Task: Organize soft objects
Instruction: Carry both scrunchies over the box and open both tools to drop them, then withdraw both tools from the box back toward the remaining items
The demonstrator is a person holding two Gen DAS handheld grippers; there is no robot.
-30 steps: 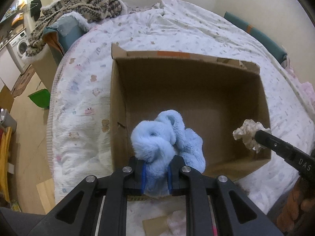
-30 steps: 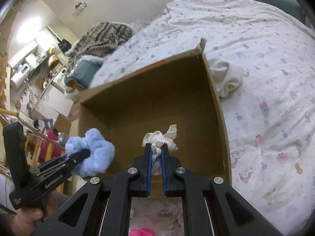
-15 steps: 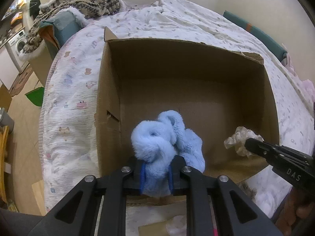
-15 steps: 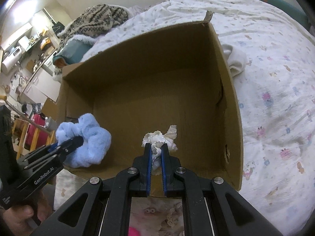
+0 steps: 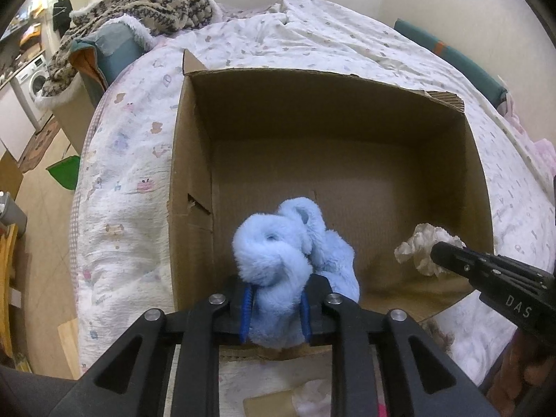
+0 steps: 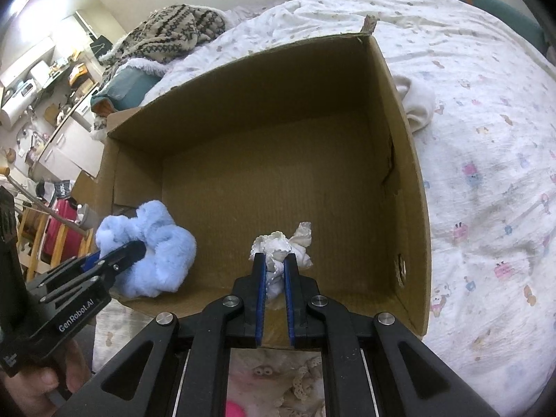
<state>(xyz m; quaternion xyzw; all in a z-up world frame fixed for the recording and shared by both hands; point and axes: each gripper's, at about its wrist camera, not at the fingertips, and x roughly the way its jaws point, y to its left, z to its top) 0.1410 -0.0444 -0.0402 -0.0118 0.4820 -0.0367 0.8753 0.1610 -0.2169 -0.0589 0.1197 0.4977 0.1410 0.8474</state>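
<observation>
Two hand-held claws hang over the near edge of an open cardboard box (image 5: pixel 194 180) set on a bed, each carrying a soft item for sorting. Nearest the lens, the left claw (image 5: pixel 276 307) grips a fluffy blue fabric bundle (image 5: pixel 288 253) between its blue pads, and its jaws are opening with the plush still between them. Beside it, the right claw (image 6: pixel 275 274) stays pinched tight on a crumpled white cloth (image 6: pixel 283 246), which hangs just inside the box's near wall. Both items sit low over the bare brown floor of the box, blue to the left, white to the right, apart from each other.

The step in hand appears to be the drop. To do it well, the left claw likely needs to spread fully before it lifts, since the long pile could cling to the pads and be dragged back over the rim. Keeping the white cloth held until the blue one has settled would stop the two from tangling.

Beyond the box, the bed's printed white quilt (image 6: pixel 486 146) runs to the wall; a folded white cloth (image 6: pixel 418 104) lies against the box's right side, and a patterned knit blanket (image 5: pixel 139 3) is heaped at the far left corner.
</observation>
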